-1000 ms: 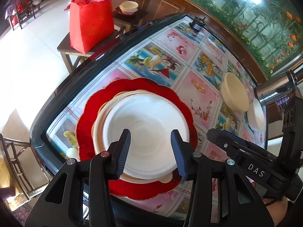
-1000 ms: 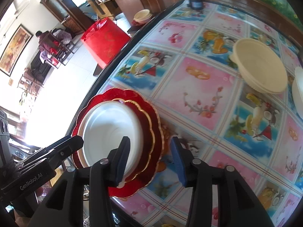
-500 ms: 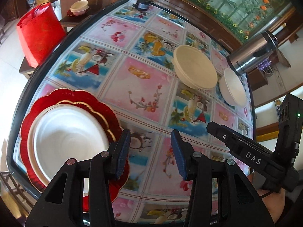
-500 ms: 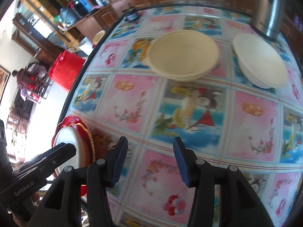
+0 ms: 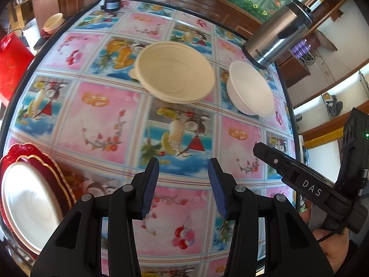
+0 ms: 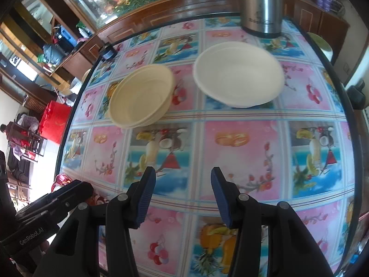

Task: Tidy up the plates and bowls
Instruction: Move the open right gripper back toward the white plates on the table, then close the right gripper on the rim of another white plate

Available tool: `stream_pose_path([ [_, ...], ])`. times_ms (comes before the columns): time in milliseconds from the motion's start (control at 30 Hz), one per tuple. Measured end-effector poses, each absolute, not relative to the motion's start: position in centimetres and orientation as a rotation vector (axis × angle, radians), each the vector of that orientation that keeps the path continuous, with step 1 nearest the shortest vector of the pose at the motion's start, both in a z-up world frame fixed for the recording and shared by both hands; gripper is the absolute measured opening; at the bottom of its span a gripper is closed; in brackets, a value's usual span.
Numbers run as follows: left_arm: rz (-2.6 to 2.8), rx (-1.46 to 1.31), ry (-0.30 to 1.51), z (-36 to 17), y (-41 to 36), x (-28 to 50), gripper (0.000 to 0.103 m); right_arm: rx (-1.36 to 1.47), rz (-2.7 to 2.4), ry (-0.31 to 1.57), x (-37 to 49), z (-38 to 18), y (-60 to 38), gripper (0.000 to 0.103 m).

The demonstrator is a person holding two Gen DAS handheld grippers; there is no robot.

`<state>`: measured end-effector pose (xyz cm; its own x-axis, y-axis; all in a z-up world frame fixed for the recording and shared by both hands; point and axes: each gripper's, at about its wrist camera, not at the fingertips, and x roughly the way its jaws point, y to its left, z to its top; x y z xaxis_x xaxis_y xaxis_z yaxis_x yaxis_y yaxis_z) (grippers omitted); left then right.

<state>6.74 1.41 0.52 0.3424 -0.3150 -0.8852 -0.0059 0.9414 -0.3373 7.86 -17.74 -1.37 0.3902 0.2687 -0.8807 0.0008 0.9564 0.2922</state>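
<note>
A cream bowl and a white bowl stand side by side at the far part of the table; both also show in the right wrist view, cream and white. A white plate lies stacked on gold-rimmed red plates at the near left edge. My left gripper is open and empty above the tablecloth. My right gripper is open and empty, facing the two bowls. A sliver of the red plate shows at the left.
A steel thermos stands behind the white bowl, also in the right wrist view. A small black device sits at the table's far edge. A red bag is off the table to the left. The table has a patterned cloth.
Both grippers have swung right, away from the plate stack toward the two bowls. The plates slid to the left edge of view. Both grippers stayed open and empty.
</note>
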Motion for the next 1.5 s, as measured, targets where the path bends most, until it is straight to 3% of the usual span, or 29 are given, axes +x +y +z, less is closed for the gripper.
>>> stream_pose_path([
  [600,-0.263,-0.278,1.218,0.2,-6.0,12.6,0.044,0.302,0.098,1.14,11.4,-1.7,-24.0,0.05],
  [1333,-0.278,-0.276,1.292,-5.4,-12.6,22.0,0.044,0.31,0.015,1.202,19.3,-6.1,-29.1,0.049],
  [1500,-0.284,-0.274,1.305,-6.1,-12.9,22.5,0.036,0.327,0.016,1.233,19.7,-7.3,-29.0,0.03],
])
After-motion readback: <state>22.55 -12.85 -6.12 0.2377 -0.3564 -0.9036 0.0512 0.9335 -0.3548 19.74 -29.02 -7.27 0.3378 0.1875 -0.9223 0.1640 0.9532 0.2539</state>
